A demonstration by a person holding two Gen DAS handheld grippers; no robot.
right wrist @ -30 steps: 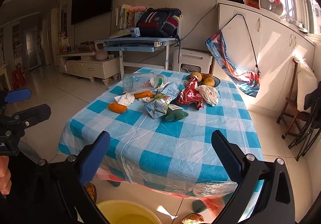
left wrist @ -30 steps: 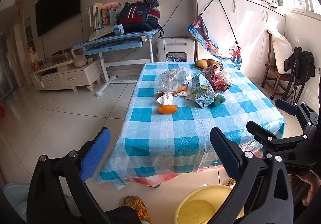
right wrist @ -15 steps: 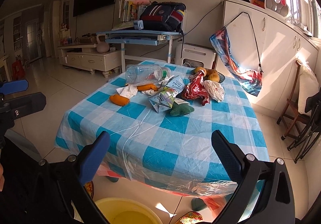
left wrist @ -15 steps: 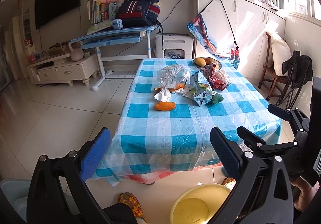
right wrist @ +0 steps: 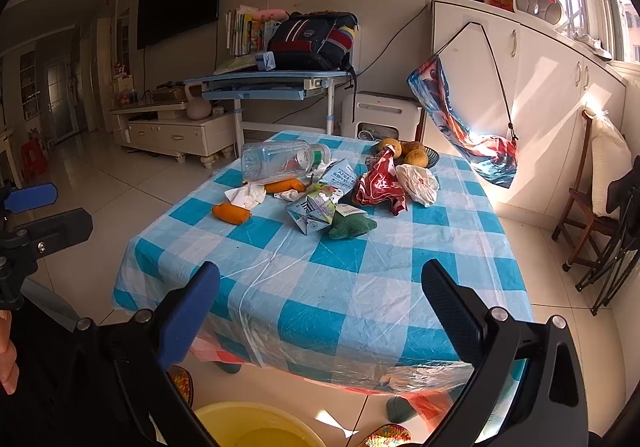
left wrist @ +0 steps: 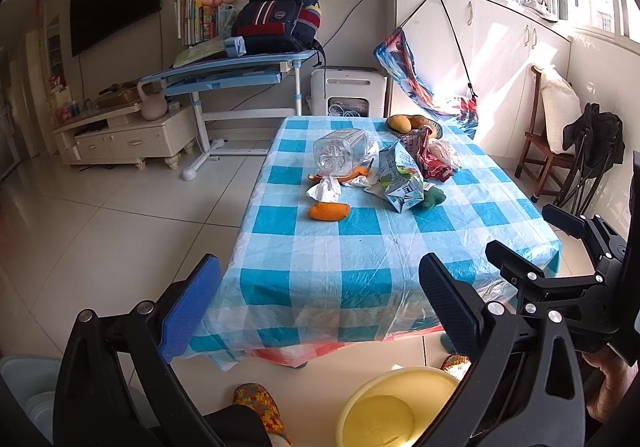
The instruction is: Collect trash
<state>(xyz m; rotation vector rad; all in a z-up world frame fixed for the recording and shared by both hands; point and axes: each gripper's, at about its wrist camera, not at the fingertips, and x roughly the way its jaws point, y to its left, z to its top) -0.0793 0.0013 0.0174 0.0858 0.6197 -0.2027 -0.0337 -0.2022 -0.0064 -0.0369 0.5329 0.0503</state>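
Trash lies in a pile at the far half of the blue-checked table [left wrist: 360, 271] [right wrist: 380, 311]: a clear plastic bottle [left wrist: 340, 155] [right wrist: 276, 161] on its side, crumpled tissue [left wrist: 325, 189] [right wrist: 246, 195], a crushed carton [left wrist: 400, 181] [right wrist: 316, 207], a red wrapper [right wrist: 380, 185], a white plastic bag [right wrist: 418, 183], orange pieces [left wrist: 329, 211] [right wrist: 231, 213] and a green scrap [right wrist: 352, 225]. A yellow basin [left wrist: 396, 407] [right wrist: 252, 427] stands on the floor below. My left gripper [left wrist: 320, 307] and right gripper [right wrist: 320, 311] are open and empty, short of the table's near edge.
A dark bowl of fruit [right wrist: 412, 155] sits at the table's far end. A wooden chair [right wrist: 588, 207] and folded black stand are on the right. A blue desk [left wrist: 228, 71] and TV cabinet [left wrist: 120, 135] stand beyond. Slippers [left wrist: 260, 403] lie on the tiled floor.
Both grippers have risen and drawn back a little, so the table appears slightly farther and lower. The trash has not moved and both grippers stay open.
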